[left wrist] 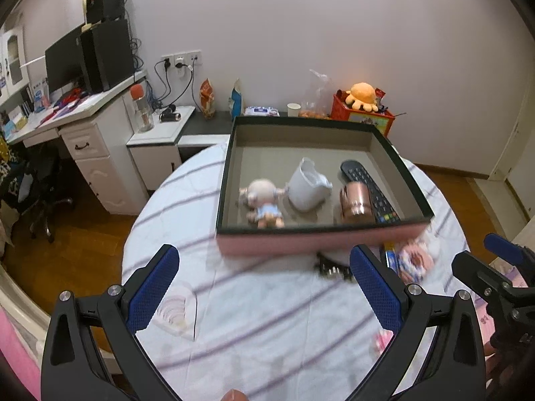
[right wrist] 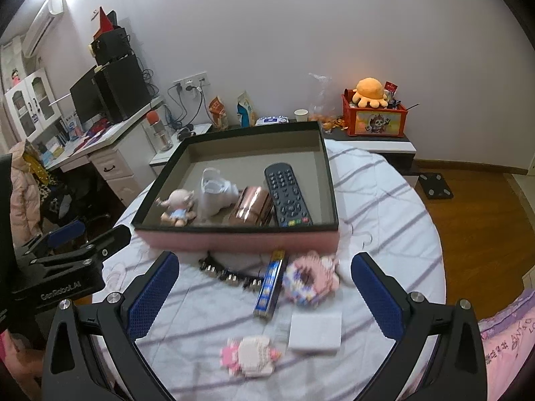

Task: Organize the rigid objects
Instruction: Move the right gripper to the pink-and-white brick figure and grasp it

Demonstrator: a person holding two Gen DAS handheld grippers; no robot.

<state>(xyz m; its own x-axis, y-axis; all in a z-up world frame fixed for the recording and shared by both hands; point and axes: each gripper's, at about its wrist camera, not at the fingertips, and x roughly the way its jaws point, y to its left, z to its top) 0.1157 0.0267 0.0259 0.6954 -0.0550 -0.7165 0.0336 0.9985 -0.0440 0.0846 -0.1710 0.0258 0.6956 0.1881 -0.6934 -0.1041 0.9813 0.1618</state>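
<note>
- The left gripper [left wrist: 264, 287] hovers over the striped tablecloth [left wrist: 267, 334] with its blue pads spread wide and nothing between them; a small rainbow-patterned piece [left wrist: 175, 312] lies just inside its left finger.
- The pink box [right wrist: 240, 237] sits at the far side of the round table, open at the top.
- Inside it, from left to right: a small doll [right wrist: 177, 209] lying down, a white pitcher [right wrist: 214, 195] tipped on its side, a copper-coloured cup [right wrist: 250, 210] also on its side, and a dark remote control [right wrist: 287, 195] along the right wall.
- In front of the box lie a black hair claw [right wrist: 230, 275], a blue stick-shaped pack [right wrist: 269, 287], a pink block ring [right wrist: 311, 279], a pink block figure [right wrist: 250, 356] and a white flat square [right wrist: 316, 332].
- The right gripper [right wrist: 264, 287] is released too, jaws wide apart, and these loose items lie on the cloth between and beyond its fingers, untouched.
</note>
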